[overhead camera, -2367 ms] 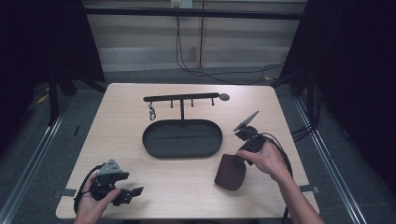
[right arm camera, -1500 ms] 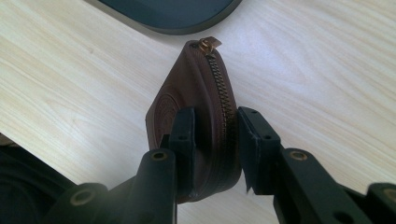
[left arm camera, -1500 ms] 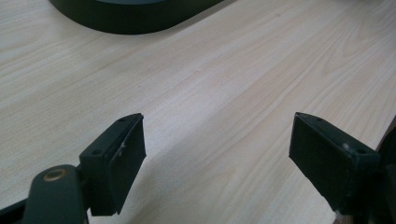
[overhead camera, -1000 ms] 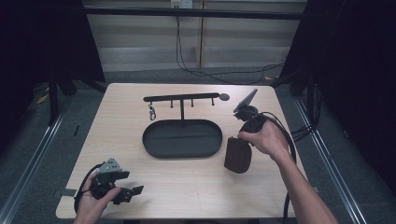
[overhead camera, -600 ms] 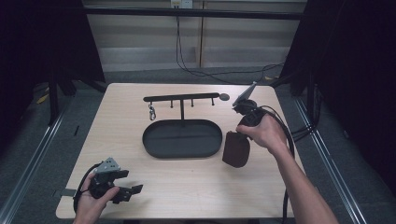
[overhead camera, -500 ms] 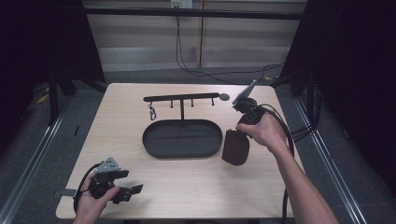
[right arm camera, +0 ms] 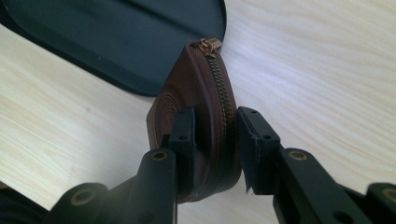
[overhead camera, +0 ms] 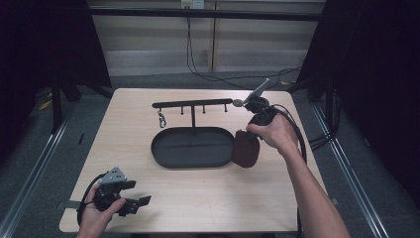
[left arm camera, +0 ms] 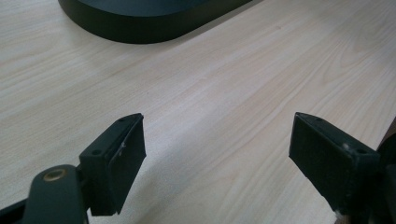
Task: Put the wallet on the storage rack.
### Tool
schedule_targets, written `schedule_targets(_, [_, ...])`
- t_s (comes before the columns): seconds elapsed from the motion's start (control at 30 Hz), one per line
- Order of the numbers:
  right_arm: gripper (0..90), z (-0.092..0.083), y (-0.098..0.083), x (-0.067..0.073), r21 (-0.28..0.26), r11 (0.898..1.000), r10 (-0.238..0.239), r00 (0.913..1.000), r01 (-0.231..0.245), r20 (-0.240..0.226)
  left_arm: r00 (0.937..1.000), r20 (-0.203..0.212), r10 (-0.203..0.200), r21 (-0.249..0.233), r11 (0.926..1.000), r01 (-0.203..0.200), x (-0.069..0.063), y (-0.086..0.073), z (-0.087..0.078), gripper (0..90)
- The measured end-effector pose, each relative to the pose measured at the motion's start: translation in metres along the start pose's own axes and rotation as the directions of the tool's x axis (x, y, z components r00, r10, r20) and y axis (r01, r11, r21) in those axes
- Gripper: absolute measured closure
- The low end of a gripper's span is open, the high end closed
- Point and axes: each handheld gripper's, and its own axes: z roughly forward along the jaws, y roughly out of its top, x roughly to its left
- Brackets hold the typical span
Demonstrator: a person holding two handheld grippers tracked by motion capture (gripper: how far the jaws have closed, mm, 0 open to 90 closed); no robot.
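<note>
between the right gripper's [right arm camera: 212, 140] jaws sits a brown zip pouch [right arm camera: 201, 126], clamped across its width, one pad on each flat face and the zip [right arm camera: 219, 88] running up the middle between them. it stands on edge, just off the right end of the black oval tray [overhead camera: 193, 147], close to the rim or touching it; i can't tell which from the high view. whether its lower edge rests on the table [overhead camera: 213, 198] i can't tell either.

the pouch [overhead camera: 246, 148] looks light and soft, leather-like with stitched rings on the face, so it should give a little under the pads but not slip much. the firm zip seam is probably the safest place to grip, low and near the middle as now, so it doesn't flop over.

the left gripper [overhead camera: 124, 196] rests near the front left corner of the table, jaws wide apart with nothing between them, well away from the pouch.
</note>
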Motion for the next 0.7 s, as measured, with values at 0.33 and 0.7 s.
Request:
schedule_targets(0.33, [68.9, -0.006, 0.013, 0.003, -0.115, 0.993, 0.007, 0.9991, -0.012, -0.042, 1.0, 0.003, -0.007, 0.009, 0.9999, 0.007, 0.0, -0.001, 0.001, 18.4])
schedule_targets(0.7, [69.0, 0.013, 0.023, 0.004, -0.115, 0.993, 0.018, 0.9911, -0.033, -0.132, 1.0, -0.003, -0.006, 0.01, 0.9999, 0.006, 0.001, -0.001, -0.001, 18.4])
